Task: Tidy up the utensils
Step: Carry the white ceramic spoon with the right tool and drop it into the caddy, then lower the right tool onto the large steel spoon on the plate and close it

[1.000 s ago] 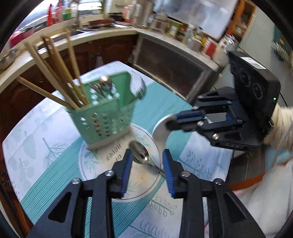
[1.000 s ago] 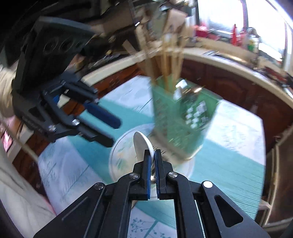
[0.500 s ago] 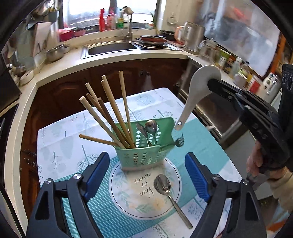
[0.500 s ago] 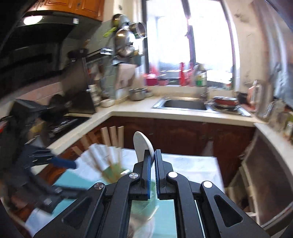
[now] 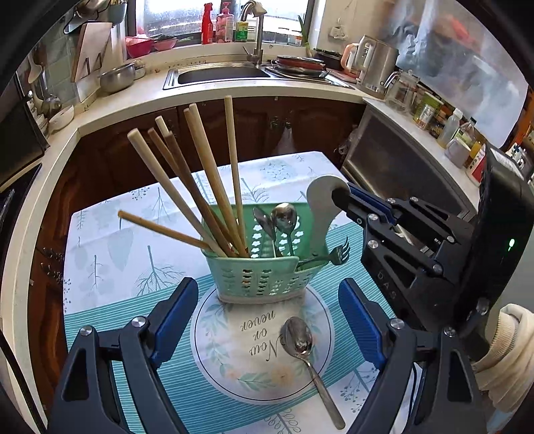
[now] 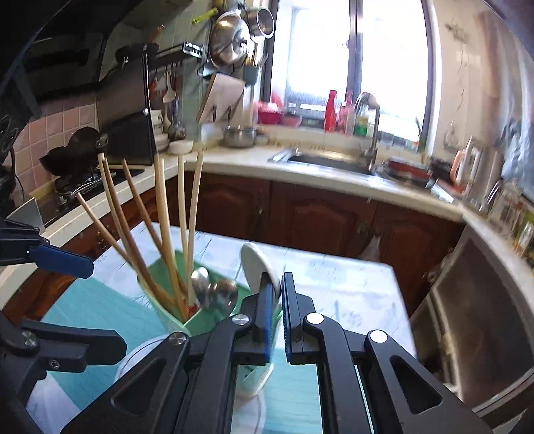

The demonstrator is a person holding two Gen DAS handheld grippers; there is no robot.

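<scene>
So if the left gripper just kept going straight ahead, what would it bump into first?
Probably the green utensil caddy, which sits dead ahead between the open fingers of the left gripper. If it angles down more, the tablecloth comes first; depth is unclear.

Kettle point(image 5: 370, 61) beside sink point(image 5: 222, 75) (faucet point(image 5: 255, 31) behind), patterned tablecloth point(image 5: 100, 240) below

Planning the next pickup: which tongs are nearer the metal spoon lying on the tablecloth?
Left. The left tongs hang open around the metal spoon; the right tongs are up over the green caddy with the white spoon.
</scene>
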